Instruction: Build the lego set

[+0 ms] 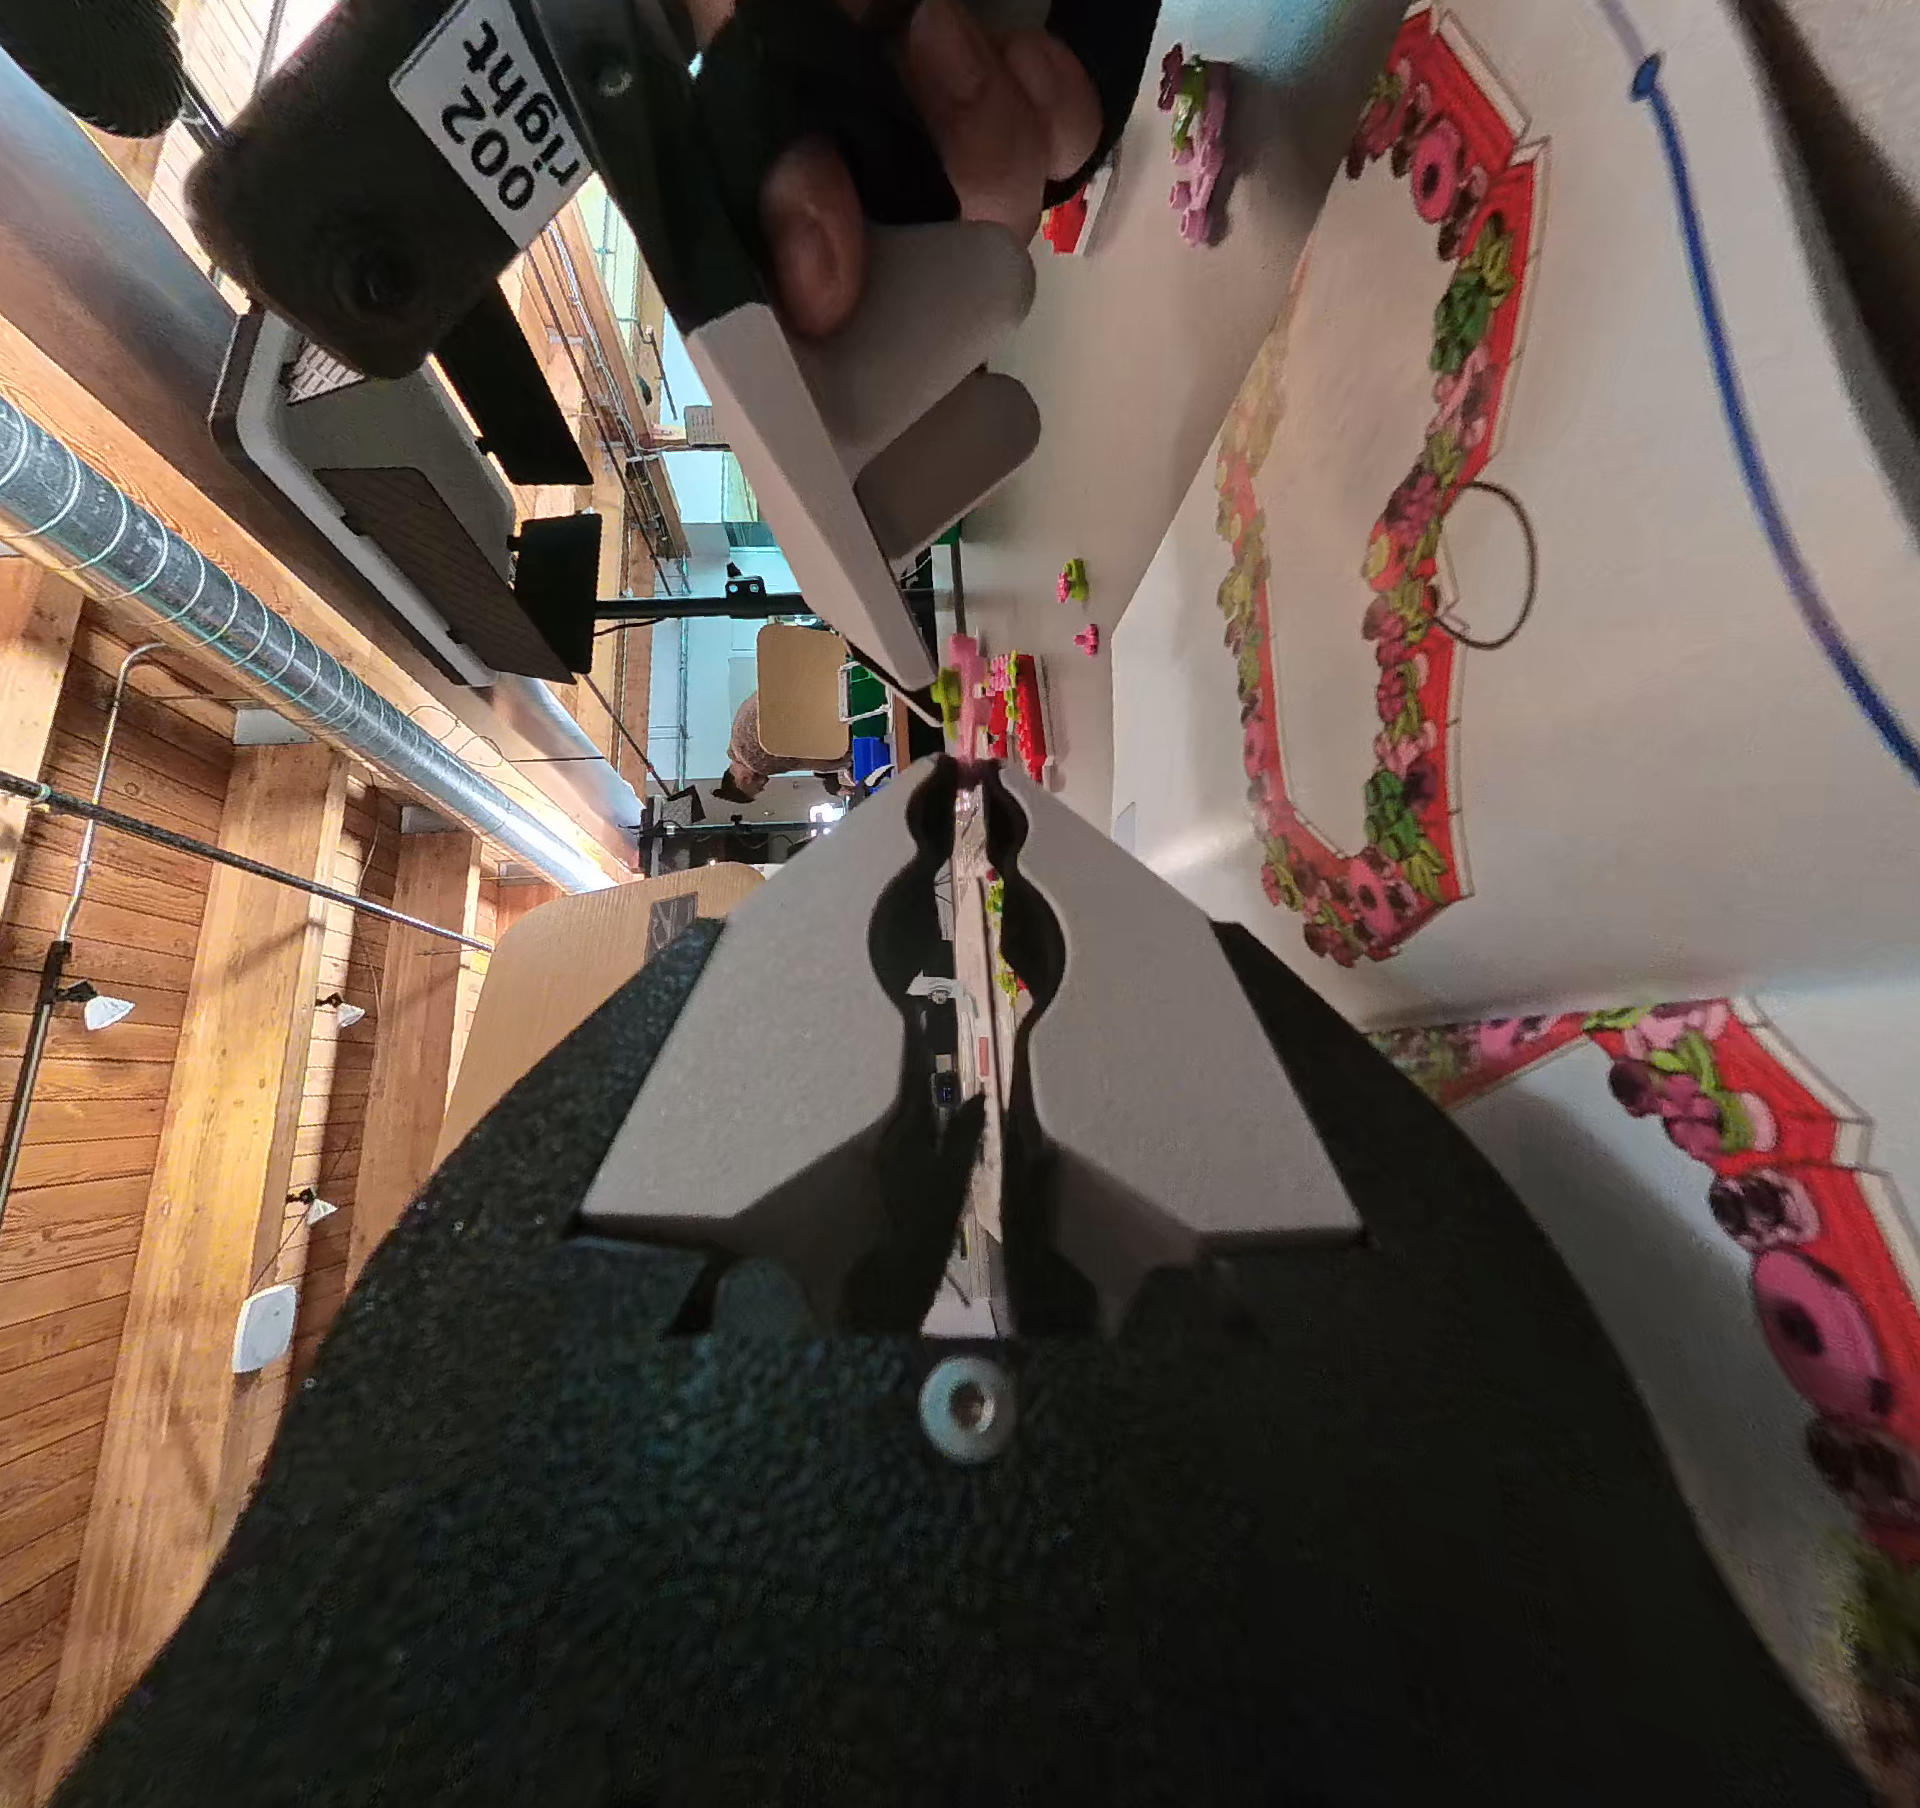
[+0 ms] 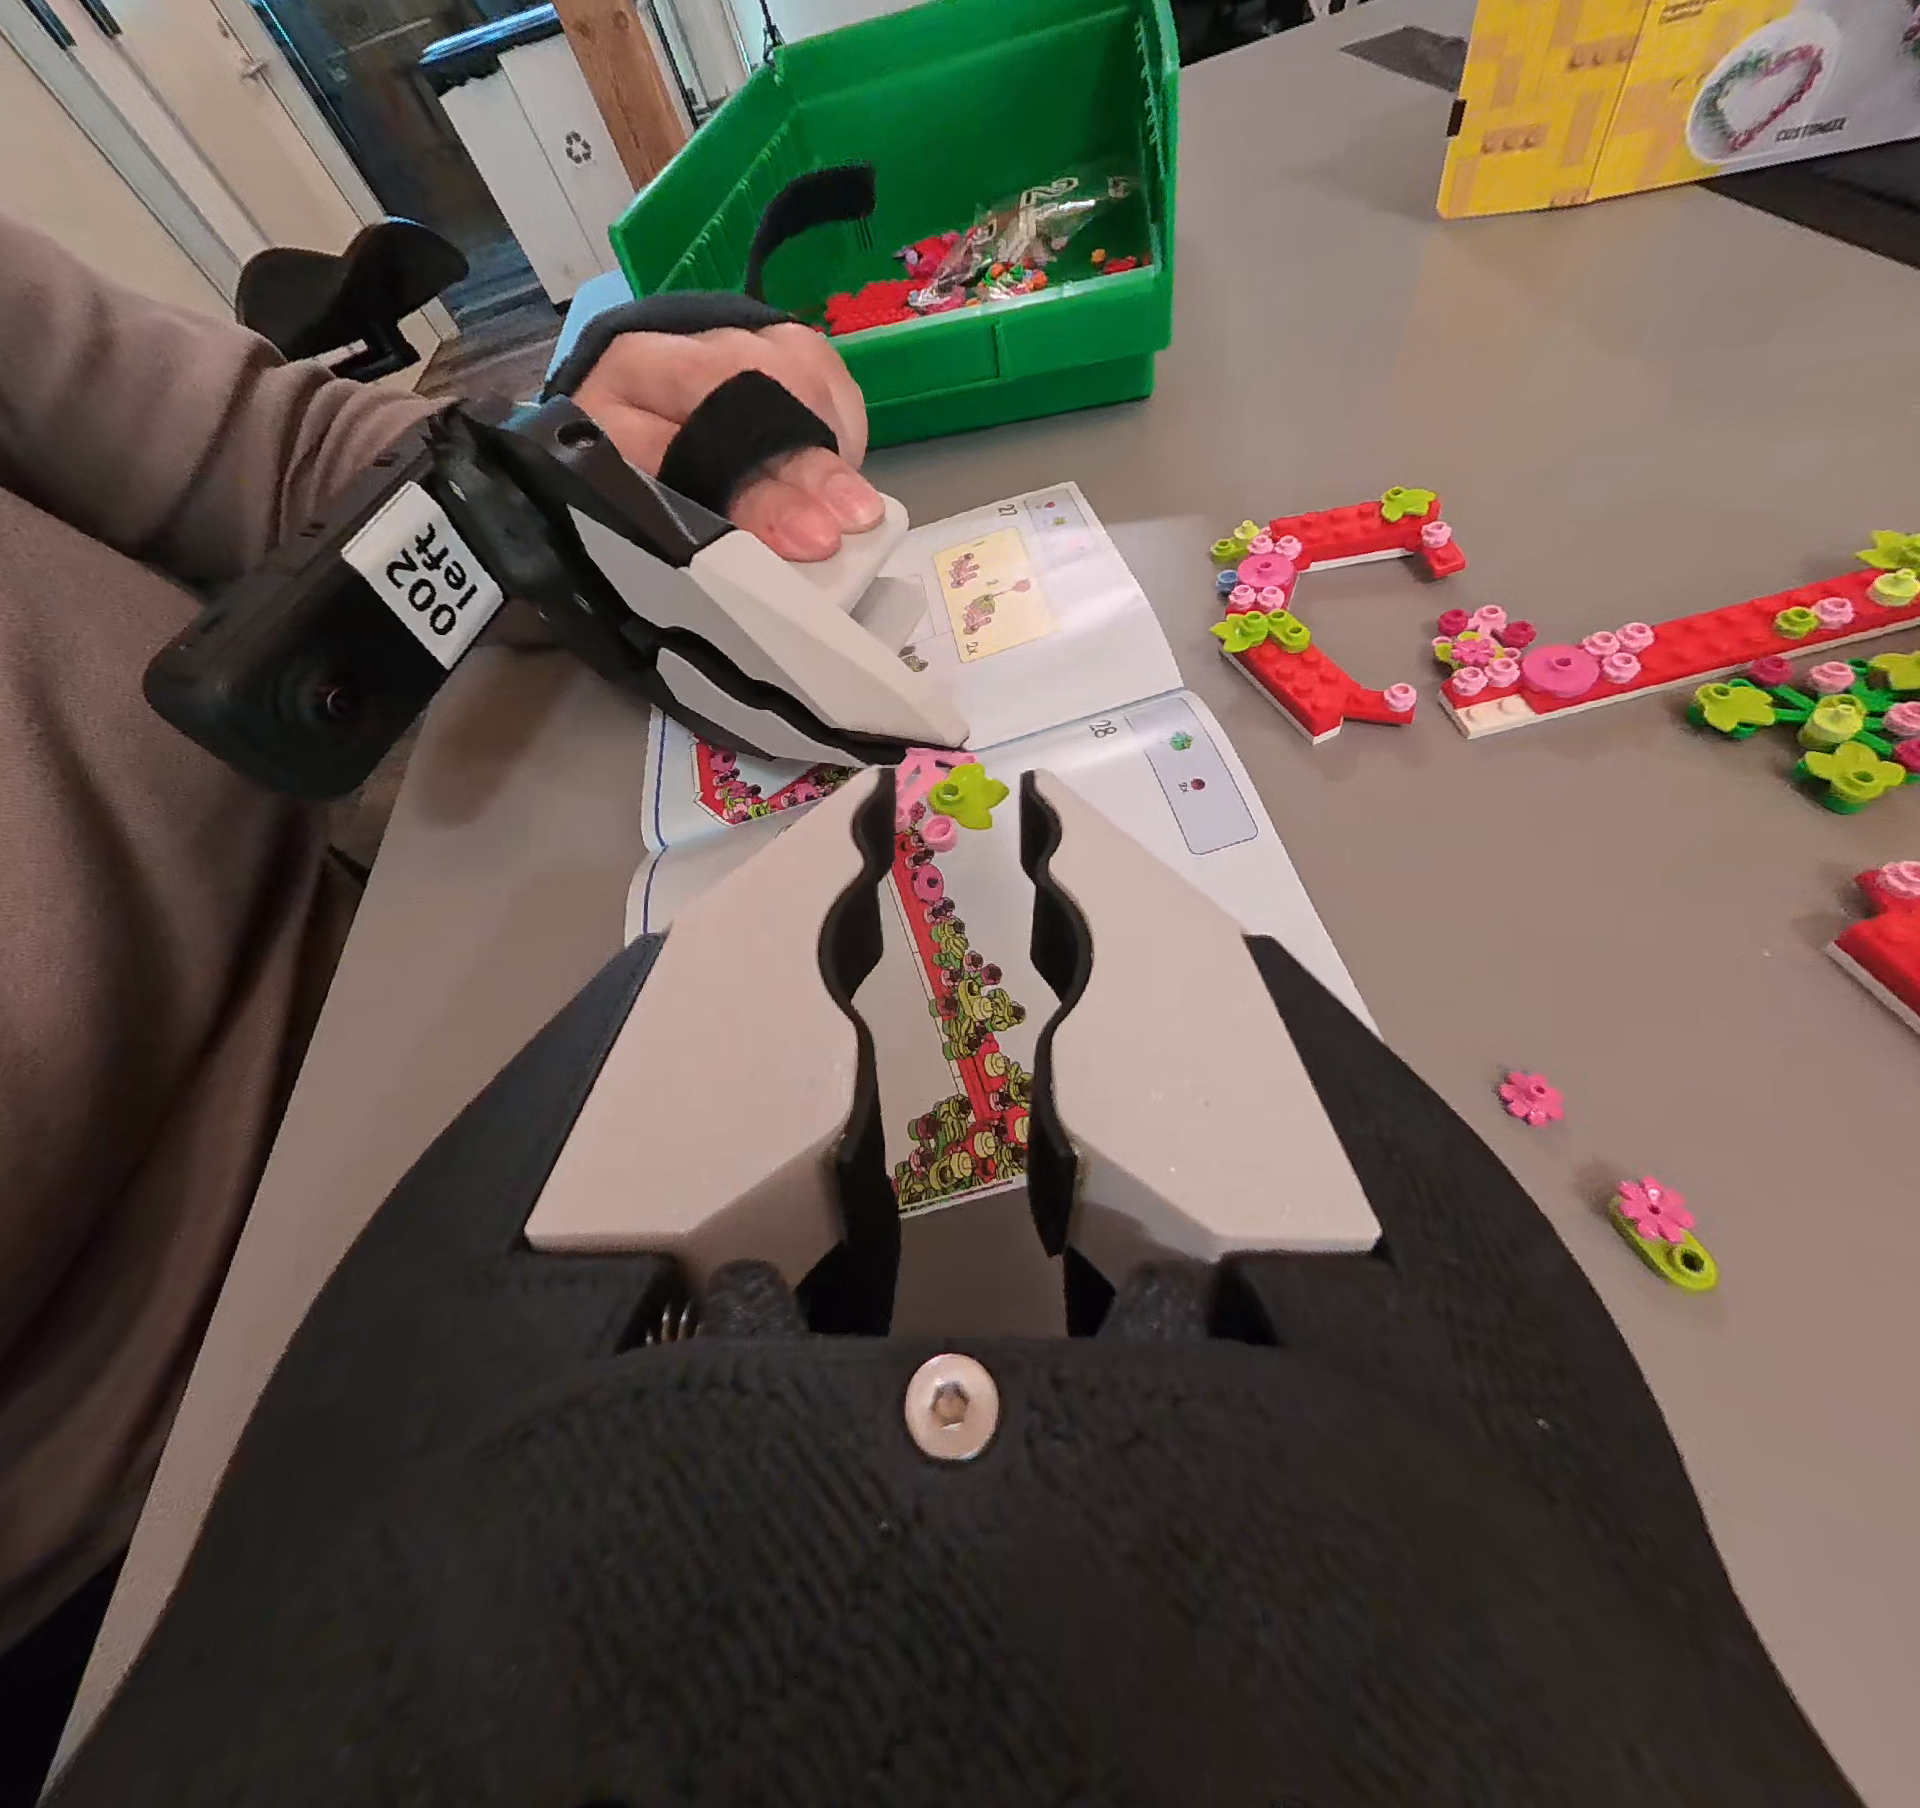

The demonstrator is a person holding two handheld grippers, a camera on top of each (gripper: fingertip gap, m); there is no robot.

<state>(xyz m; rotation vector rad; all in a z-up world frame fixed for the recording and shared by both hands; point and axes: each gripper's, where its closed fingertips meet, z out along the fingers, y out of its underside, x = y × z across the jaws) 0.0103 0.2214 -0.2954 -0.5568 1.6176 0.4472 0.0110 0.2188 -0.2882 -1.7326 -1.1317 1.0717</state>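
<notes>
Table (image 2: 1403,387) edge runs along the left side, beside the person's sleeve (image 2: 125,719); bare grey surface lies open right of the instruction booklet (image 2: 1081,636). Left gripper (image 2: 940,742) is clenched on a pink lego piece (image 2: 920,771) carrying a lime leaf (image 2: 966,794), held above the booklet. Right gripper (image 2: 956,787) is released, fingers either side of that piece. Red lego sections (image 2: 1340,605) lie right of the booklet, two loose pink flowers (image 2: 1530,1098) near. Green bin (image 2: 966,366) behind holds red bricks and clear bags.
</notes>
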